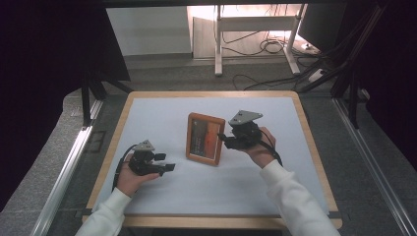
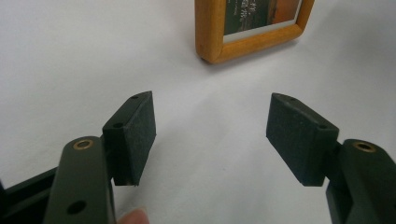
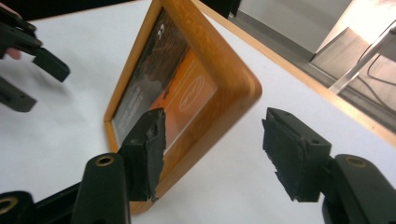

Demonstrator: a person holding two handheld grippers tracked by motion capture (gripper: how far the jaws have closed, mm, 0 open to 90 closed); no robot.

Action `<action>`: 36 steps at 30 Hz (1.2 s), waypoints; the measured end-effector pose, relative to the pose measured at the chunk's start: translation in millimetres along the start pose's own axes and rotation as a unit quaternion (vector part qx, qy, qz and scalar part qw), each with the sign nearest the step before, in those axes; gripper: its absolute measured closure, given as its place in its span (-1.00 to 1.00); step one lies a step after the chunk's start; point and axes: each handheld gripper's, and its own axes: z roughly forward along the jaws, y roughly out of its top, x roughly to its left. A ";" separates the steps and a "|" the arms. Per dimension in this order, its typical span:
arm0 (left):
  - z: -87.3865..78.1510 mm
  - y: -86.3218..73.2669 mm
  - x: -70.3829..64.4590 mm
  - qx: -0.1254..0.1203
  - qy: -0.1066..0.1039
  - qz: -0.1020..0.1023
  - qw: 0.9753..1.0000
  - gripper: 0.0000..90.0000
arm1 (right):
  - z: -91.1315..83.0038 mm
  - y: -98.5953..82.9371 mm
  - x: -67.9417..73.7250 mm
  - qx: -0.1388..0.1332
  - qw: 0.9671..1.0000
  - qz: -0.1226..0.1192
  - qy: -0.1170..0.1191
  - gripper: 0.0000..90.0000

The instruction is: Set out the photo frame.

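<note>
The frame stands upright mid-desk, the right claw open with its jaws astride the frame's right edge, not yet pinching it, while the left claw rests open, well apart to the frame's left.

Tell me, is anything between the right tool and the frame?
No. The right tool is open at the frame's edge, one jaw in front of it and one behind, with only bare white table around it.
</note>
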 end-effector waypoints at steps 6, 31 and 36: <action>2.0 1.1 -0.8 -0.002 0.004 -0.001 1.000 -0.27 | -15.2 -26.2 0.0 -0.006 0.999 0.034 0.012 -0.22; 40.8 34.6 20.6 0.001 0.042 -0.002 0.999 0.98 | -45.0 -111.6 9.4 0.032 0.997 0.072 0.011 -0.40; 52.6 41.0 17.1 0.010 0.036 0.009 0.999 0.99 | -49.2 -114.6 10.5 0.027 0.997 0.073 0.010 -0.41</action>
